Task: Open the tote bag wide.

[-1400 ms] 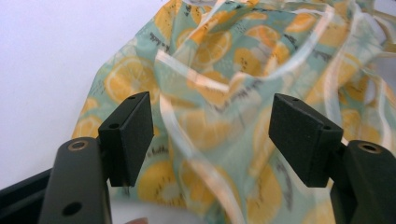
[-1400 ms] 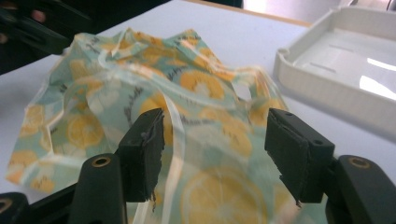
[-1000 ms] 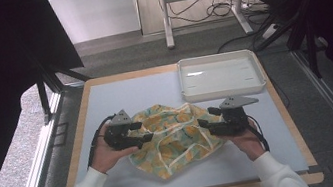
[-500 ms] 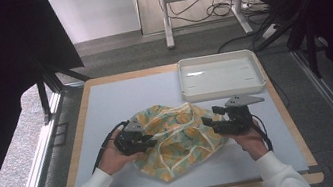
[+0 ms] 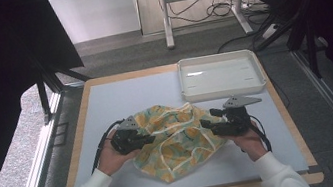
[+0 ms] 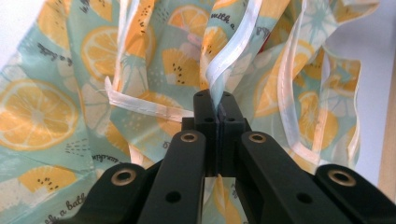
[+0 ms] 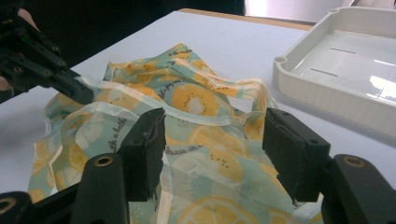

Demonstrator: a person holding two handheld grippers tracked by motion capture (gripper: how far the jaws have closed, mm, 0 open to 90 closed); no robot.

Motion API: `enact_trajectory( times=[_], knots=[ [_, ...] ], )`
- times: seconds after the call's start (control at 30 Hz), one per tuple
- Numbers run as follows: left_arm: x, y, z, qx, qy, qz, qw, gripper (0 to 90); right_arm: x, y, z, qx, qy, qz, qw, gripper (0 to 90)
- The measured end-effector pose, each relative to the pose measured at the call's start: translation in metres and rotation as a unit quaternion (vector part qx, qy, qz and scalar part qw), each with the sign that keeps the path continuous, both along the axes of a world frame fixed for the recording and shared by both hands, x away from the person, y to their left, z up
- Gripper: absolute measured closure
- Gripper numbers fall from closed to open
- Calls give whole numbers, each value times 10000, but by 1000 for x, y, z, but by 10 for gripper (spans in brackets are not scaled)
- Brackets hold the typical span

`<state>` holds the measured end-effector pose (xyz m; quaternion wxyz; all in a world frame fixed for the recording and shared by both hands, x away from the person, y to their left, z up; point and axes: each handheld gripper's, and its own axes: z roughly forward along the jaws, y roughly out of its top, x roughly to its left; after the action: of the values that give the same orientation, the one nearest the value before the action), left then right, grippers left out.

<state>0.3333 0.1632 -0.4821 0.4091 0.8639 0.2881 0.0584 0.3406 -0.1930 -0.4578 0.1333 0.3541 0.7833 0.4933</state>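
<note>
Since the earlier frame my left gripper (image 5: 147, 139) had moved in and its jaws had just been closing; they were now clenched on a white hem of the lemon-print cloth (image 5: 176, 137). My right gripper (image 7: 212, 144) stood released over the cloth's other edge. The cloth lay crumpled mid-table (image 5: 119, 96), near a white tray (image 5: 186, 70). Grey carpet (image 5: 147, 51) lay beyond.

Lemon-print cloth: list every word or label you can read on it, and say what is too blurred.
"with a" on the lemon-print cloth, top of the left gripper view, near the white trim.
"a bath", cut off at the frame's lower left edge, same cloth; the reading is uncertain.
Small script in the right gripper view is too blurred to read.
White tray: no text to be seen.
</note>
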Motion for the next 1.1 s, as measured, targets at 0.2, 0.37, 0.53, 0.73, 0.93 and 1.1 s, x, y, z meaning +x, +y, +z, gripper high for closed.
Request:
enact_trajectory(
  times=[0.2,0.37,0.53,0.73,0.93,1.1],
  knots=[
    [0,3,3,-15,-51,15,10000,900,1,-5,1,24,-41,-72,10000,396],
    [1,3,3,-59,-55,54,10000,900,2,-7,1,6,-29,-101,9999,396],
    [4,4,4,-110,-48,88,9999,900,4,-8,0,-41,-23,-108,9999,396],
    [4,6,6,-205,-59,131,9997,900,9,-8,2,-95,-30,-129,9999,396],
    [6,4,10,-289,-82,136,9995,900,15,-5,1,-184,3,-74,9998,395],
    [7,3,12,-326,-99,163,9993,900,17,-1,0,-212,68,78,9997,384]
  ],
)
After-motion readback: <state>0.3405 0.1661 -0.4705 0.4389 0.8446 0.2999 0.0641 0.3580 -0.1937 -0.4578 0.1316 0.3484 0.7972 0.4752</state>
